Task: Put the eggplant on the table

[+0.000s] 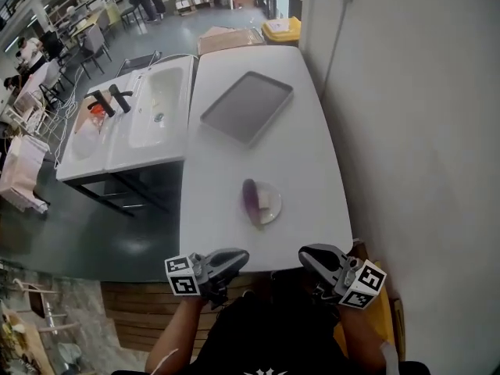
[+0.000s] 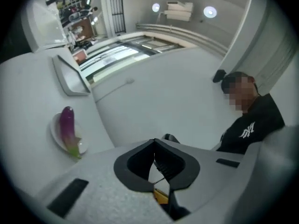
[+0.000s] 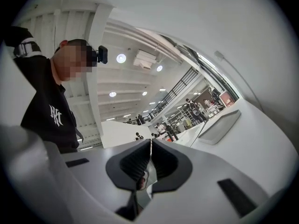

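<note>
One purple eggplant (image 1: 251, 198) on a small white plate (image 1: 273, 206), grey tray (image 1: 247, 106) beyond.

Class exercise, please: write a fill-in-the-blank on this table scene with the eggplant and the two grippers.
1. The eggplant lies on a small white ___ on the table.
2. Farther along the table sits an empty grey ___.
3. The left gripper and the right gripper both have their jaws ___, with nothing held.
Missing words: plate; tray; shut.
</note>
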Motion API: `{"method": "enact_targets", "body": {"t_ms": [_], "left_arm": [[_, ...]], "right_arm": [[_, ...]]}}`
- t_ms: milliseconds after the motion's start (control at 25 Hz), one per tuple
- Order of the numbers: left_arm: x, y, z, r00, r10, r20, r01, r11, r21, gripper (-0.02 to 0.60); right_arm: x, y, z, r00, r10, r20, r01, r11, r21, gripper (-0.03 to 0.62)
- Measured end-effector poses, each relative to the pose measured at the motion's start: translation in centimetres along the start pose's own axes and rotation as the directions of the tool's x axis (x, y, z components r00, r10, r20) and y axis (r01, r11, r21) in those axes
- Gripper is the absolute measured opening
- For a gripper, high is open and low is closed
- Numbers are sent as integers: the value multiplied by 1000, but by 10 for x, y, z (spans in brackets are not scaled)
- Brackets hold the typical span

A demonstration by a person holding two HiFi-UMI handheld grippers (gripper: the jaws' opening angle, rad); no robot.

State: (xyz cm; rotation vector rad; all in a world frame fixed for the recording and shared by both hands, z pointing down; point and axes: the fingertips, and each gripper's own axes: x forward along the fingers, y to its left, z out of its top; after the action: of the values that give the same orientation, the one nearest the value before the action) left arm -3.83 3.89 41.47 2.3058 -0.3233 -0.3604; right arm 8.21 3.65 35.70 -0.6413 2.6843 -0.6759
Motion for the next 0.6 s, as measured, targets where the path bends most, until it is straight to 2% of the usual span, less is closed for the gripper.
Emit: {"method": "enact_targets", "body": {"t_ms": [80, 160, 360, 440, 520, 600], "left_arm": [[-10, -24, -4, 997, -72, -39, 75, 995, 70, 6], [-24, -49, -9, 989, -139, -54, 144, 983, 111, 6], [-58, -98, -32, 951, -301, -67, 308, 944, 122, 6], [-67, -102, -36, 939, -339, -62, 344, 935, 88, 6], [-76, -118, -31, 909, -415, -27, 416, 907, 72, 6], [-83, -141, -24, 868, -497, -3, 495, 862, 107, 6]], "right_arm": [[15, 16, -17, 999, -9, -31, 9, 1000, -16, 5], [29, 32, -33, 998, -17, -64, 15, 999, -36, 5], [44, 70, -58, 993, -56, -100, 49, 996, -69, 3], [48, 82, -65, 991, -63, -115, 55, 996, -74, 3], [50, 98, -69, 989, -38, -139, 27, 996, -82, 3], [52, 116, -72, 985, 36, -169, -48, 997, -69, 3]]}}
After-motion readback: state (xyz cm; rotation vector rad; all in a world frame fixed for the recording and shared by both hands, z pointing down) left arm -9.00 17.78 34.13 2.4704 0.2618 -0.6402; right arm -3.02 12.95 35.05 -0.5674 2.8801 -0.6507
